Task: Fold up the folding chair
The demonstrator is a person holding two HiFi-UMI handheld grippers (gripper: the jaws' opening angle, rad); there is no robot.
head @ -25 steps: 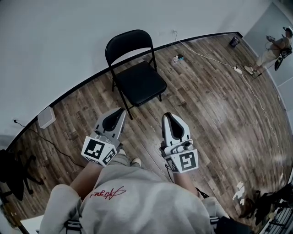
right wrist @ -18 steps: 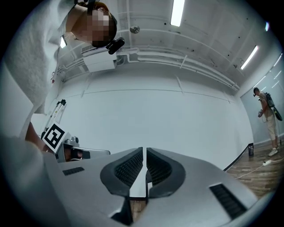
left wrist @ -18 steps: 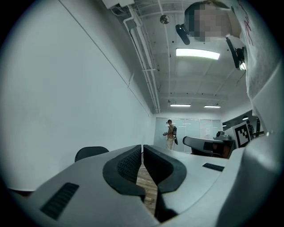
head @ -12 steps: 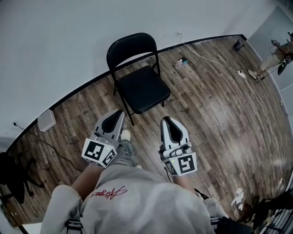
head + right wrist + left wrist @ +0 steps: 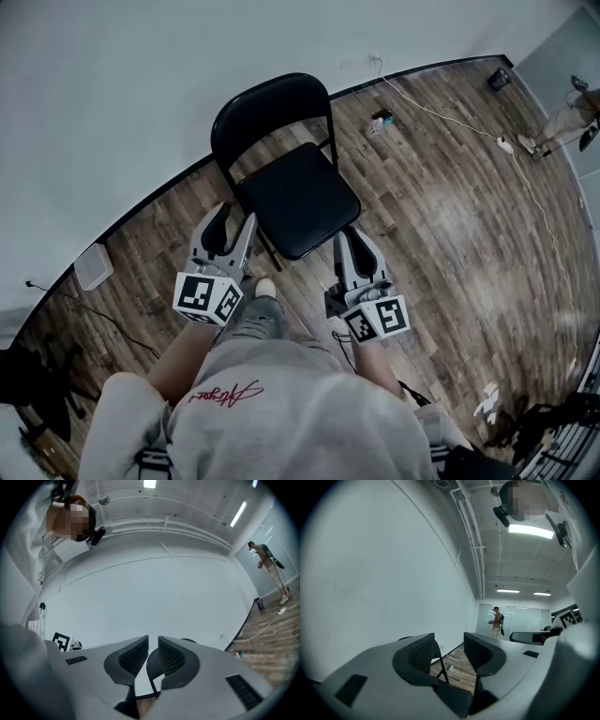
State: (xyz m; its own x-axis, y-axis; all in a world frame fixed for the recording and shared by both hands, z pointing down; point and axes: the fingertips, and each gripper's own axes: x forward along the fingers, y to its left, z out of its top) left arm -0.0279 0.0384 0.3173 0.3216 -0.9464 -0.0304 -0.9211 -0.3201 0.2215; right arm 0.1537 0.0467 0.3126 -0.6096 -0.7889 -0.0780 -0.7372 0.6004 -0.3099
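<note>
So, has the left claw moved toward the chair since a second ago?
Yes. The left claw now sits right beside the chair; earlier, bare floor separated them. Its jaws have just been opening, with nothing held between them.

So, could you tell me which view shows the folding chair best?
The head view: the whole chair is seen from above, seat and backrest. The left gripper view shows only a thin piece of its frame between the jaws; the right gripper view only a dark curved sliver.
</note>
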